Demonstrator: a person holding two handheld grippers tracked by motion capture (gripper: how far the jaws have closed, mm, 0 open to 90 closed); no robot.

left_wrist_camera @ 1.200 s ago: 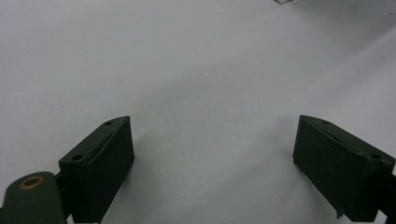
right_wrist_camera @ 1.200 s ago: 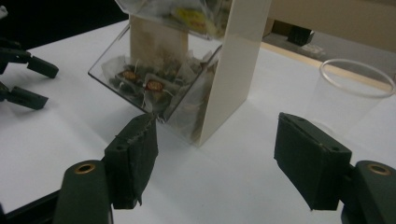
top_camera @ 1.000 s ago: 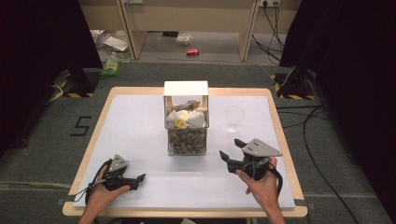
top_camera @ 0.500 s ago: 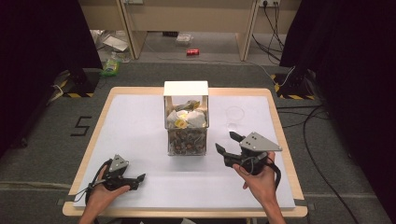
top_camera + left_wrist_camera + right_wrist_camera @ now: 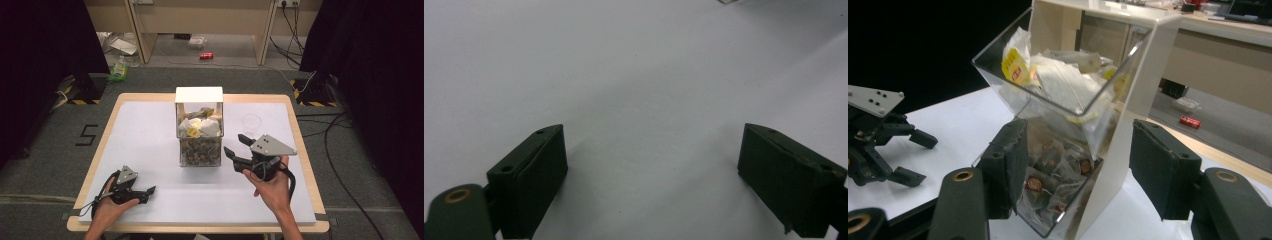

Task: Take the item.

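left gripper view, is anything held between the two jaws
No, the left gripper has its jaws wide apart with just bare white table between them.

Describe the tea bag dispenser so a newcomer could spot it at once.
On the white table, look mid-table, left of the open right gripper. The tea bag dispenser is a white-backed box with two stacked clear bins. Unlike the clear cup beside it, it is tall and stuffed with tea bags.

- A dark numeral "5" (image 5: 88, 135) is marked on the grey floor (image 5: 45, 165), left of the surface (image 5: 150, 130).
- The yellow tea-bag tag (image 5: 1015, 67) in the clear dispenser (image 5: 1128, 100) bears red print, too small to read.
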